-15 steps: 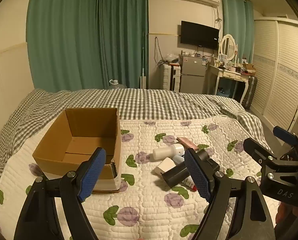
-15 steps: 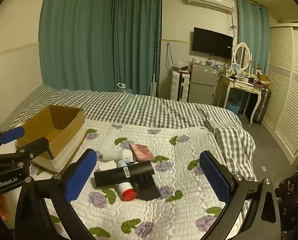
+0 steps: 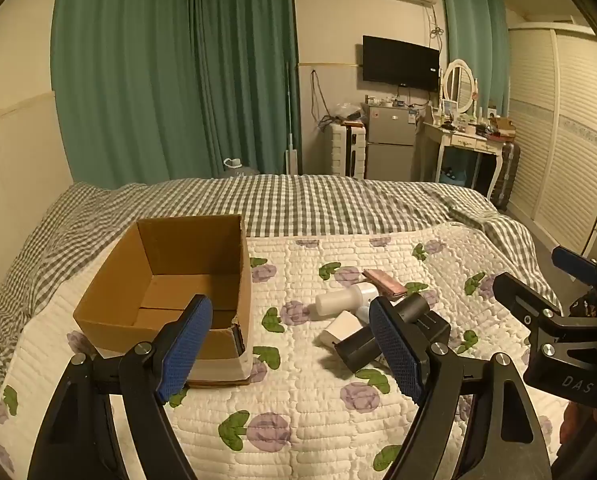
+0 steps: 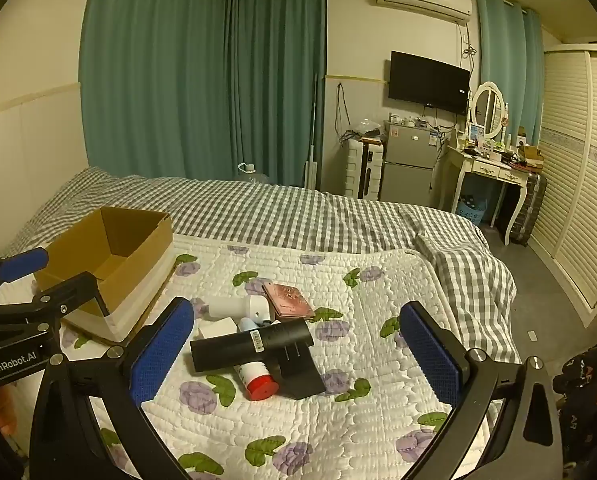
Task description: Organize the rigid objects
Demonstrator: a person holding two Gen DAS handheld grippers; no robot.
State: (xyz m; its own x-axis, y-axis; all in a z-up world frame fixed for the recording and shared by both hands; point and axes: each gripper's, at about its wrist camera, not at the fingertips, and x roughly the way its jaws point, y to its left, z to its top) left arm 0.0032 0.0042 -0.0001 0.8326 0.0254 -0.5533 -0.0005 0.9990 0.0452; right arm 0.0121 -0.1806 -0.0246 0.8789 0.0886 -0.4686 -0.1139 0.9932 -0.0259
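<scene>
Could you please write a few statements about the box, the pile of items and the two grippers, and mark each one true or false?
1. The cardboard box is empty. True.
2. The left gripper holds the white bottle. False: its jaws are open with nothing between them.
3. The black cylindrical device lies across the red-capped tube. True.
4. The pink case is inside the box. False: it lies on the quilt among the pile.
5. The right gripper is open. True.
</scene>
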